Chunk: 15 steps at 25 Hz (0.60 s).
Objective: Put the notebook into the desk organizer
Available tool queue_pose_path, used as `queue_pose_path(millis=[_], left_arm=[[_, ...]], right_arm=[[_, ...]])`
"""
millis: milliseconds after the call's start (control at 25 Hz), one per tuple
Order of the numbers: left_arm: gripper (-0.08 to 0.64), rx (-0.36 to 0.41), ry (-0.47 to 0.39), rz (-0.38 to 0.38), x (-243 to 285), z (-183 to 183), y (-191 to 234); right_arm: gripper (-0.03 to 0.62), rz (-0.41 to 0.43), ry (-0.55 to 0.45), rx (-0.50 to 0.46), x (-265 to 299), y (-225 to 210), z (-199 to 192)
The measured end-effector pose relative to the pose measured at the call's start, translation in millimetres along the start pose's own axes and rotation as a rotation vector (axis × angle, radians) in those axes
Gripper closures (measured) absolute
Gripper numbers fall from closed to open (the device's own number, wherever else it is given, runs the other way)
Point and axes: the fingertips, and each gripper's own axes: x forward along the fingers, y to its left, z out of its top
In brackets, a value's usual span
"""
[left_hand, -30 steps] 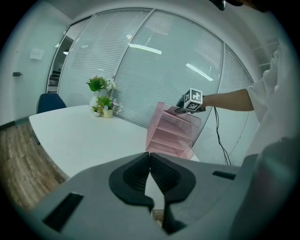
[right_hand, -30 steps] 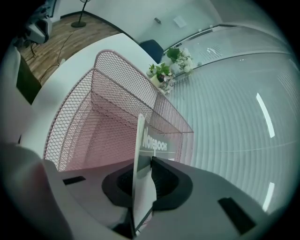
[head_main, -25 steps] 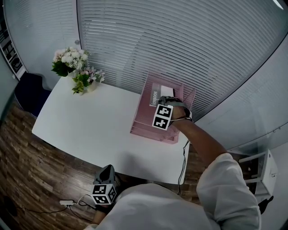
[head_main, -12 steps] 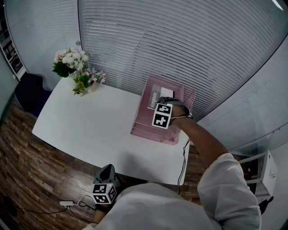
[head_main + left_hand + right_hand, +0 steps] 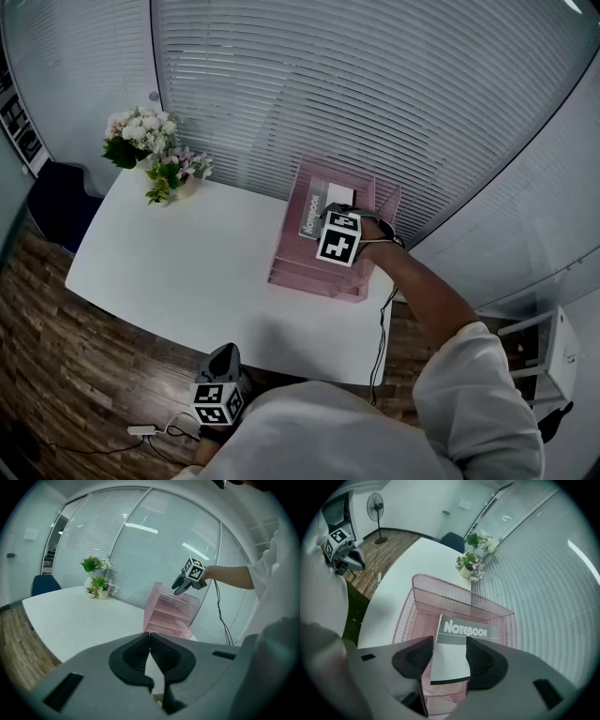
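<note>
The grey and white notebook (image 5: 457, 644) (image 5: 317, 199) lies flat in the top tray of the pink wire-mesh desk organizer (image 5: 440, 592) (image 5: 309, 272) at the table's right side. My right gripper (image 5: 449, 656) (image 5: 330, 216) hovers just above it. Its jaws are opening; the notebook shows between them, but the pads stand off its edges. My left gripper (image 5: 150, 656) (image 5: 223, 361) is shut on nothing. It is held low, near the table's front edge beside the person's body, and looks across the table toward the organizer (image 5: 171, 613).
A vase of flowers (image 5: 155, 150) (image 5: 476, 550) stands at the table's far left corner. A dark blue chair (image 5: 61, 192) sits beyond that corner. Blinds close off the back. A cable (image 5: 382, 328) hangs off the table's right edge, by the organizer.
The right gripper's jaws have spread apart and let go of the notebook, which stays in the top tray. The gripper has drawn back slightly, so more of the cover shows.
</note>
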Motion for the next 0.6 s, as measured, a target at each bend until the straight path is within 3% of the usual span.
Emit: queue_pose_path(millis=[280, 600], left_arm=[[0.551, 0.032, 0.009, -0.036, 10.2, 3.2, -13.5], [0.551, 0.07, 0.025, -0.077, 22.1, 9.4, -29.2]], right_arm=[[0.4, -0.032, -0.121, 0.116, -28.7, 5.5, 5.6], [0.486, -0.129, -0.279, 0.279, -61.5, 13.8, 4.3]])
